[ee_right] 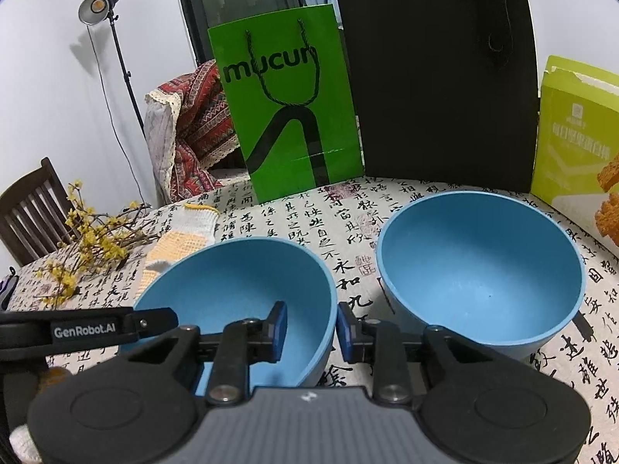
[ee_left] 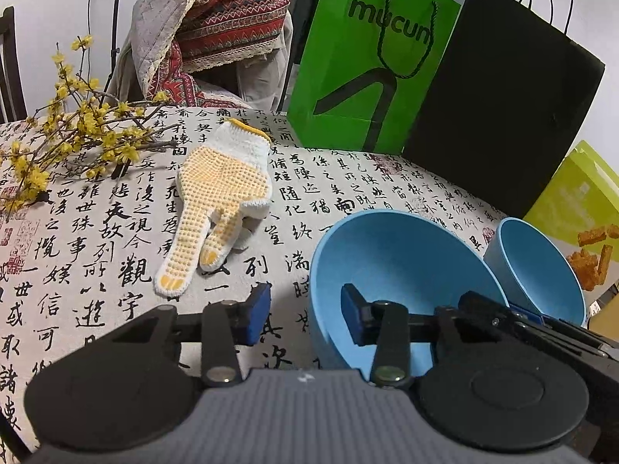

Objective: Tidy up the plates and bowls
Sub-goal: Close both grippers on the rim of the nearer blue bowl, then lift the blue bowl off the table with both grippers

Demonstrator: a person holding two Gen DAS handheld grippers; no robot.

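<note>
Two blue bowls on the calligraphy-print tablecloth (ee_right: 348,232), and both grippers are on the nearer one. The near blue bowl (ee_right: 240,290) sits tilted, its mouth tipped toward the cameras. The right gripper (ee_right: 311,326) straddles that bowl's right wall, one blue pad inside, one outside; the pads look to be pinching the rim, though a thin gap is hard to rule out. The left gripper (ee_left: 305,315) straddles the same bowl's left wall, right pad inside the bowl, left pad outside over the cloth, and there is clear space between the outer pad and the wall, so it stands spread and is not yet gripping.

The second blue bowl (ee_right: 479,270) stands upright just to the right, near the first but apart from it.

Further out: a dotted work glove (ee_left: 220,201) lies flat to the left, with a sprig of yellow blossoms (ee_left: 69,131) beyond it. At the back of the table stand a green paper bag (ee_right: 286,108), a black paper bag (ee_right: 441,77) and a yellow-green snack box (ee_right: 576,147). Behind, a patterned cloth (ee_left: 232,19) drapes a chair, and a studio lamp (ee_right: 98,5) is on its stand.
</note>
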